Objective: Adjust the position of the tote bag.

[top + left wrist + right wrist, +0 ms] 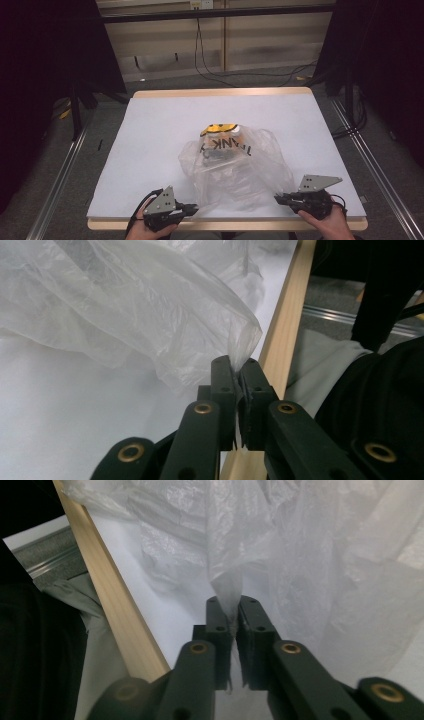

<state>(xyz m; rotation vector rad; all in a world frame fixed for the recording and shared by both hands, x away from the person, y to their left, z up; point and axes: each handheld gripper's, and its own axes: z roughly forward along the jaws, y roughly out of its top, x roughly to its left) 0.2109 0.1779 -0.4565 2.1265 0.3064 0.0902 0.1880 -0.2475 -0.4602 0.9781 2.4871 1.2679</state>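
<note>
- At the near edge of the table [150, 120], the left gripper [235, 371] has its jaws pinched tight on a fold of the plastic bag [235, 167]
- The right gripper [231, 611] likewise clamps a gathered corner of the same thin film
- The bag is clear, crinkled and soft, slumped mid-table between both grippers
- Inside, toward its far end, lies something dark beneath an orange-and-yellow item; what they are I cannot tell

The left claw [238, 371] pinches a corner of the clear plastic bag [130, 305] (beside the table's wooden edge [285, 325]).
</note>
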